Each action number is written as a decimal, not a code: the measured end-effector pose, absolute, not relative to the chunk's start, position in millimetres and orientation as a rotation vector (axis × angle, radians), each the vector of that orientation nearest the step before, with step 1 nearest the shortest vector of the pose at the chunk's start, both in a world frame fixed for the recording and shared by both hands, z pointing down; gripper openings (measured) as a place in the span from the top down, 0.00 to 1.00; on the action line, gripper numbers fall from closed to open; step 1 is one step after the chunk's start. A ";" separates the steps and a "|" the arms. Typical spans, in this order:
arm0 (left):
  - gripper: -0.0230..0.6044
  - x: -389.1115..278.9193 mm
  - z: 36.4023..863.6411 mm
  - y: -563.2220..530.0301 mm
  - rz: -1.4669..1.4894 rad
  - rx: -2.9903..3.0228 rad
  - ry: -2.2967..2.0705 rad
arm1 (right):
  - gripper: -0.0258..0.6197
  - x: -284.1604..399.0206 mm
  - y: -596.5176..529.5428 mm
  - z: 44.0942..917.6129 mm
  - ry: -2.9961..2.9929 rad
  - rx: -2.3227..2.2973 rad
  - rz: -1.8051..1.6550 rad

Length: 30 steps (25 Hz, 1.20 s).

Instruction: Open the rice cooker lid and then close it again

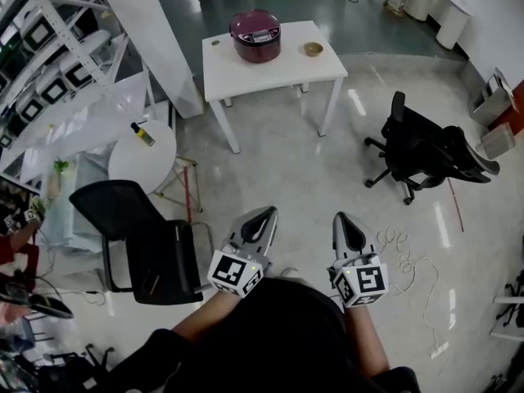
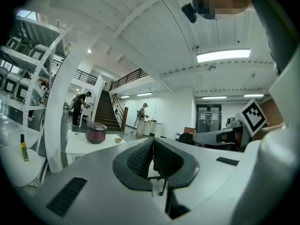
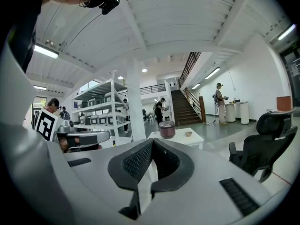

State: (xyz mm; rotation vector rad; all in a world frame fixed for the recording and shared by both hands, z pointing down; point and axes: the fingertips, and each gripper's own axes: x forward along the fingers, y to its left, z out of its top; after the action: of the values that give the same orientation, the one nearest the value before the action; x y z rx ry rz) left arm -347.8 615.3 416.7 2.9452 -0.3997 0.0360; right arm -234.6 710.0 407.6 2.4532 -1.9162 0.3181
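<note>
Maroon round rice cooker, lid shut, panel print illegible, sits on a white table well apart from the left gripper and right gripper, both clenched empty.

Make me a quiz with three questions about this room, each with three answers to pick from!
1. Where is the rice cooker? A on the white table; B in a sink; C on a bed.
2. What colour is it? A green; B dark red; C yellow.
3. Its lid is: A taken off; B wide open; C shut.

Answers: A, it sits on the tabletop; B, its body and top look dark red; C, the lid lies flat on the cooker.
</note>
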 end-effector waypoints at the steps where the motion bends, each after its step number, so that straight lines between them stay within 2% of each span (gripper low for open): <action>1: 0.96 -347.7 416.8 616.0 0.040 2.947 -0.390 | 0.96 -234.5 711.5 408.4 -1.926 2.468 0.333; 13: 0.95 -362.5 418.9 610.2 0.048 2.938 -0.408 | 0.96 -233.6 726.5 412.5 -1.960 2.489 0.364; 14: 0.95 -364.1 420.3 609.9 0.048 2.937 -0.407 | 0.93 -232.9 728.2 414.9 -1.955 2.485 0.369; 15: 0.91 -365.3 422.4 609.0 0.050 2.930 -0.407 | 0.84 -231.7 729.7 416.6 -1.949 2.486 0.376; 17: 0.70 -366.9 427.7 605.8 0.060 2.905 -0.405 | 0.64 -227.5 732.2 417.5 -1.938 2.509 0.385; 19: 0.52 -367.9 432.5 603.4 0.075 2.888 -0.403 | 0.59 -222.8 735.3 416.0 -1.931 2.538 0.378; 30: 0.52 -372.6 455.0 596.9 0.176 2.850 -0.502 | 0.59 -212.9 739.9 435.0 -1.900 2.464 0.415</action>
State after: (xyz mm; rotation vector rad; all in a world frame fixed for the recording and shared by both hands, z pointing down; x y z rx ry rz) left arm -372.6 596.9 455.0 2.8496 -0.5019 0.1764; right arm -212.9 739.9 435.0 2.4636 -1.8995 0.4152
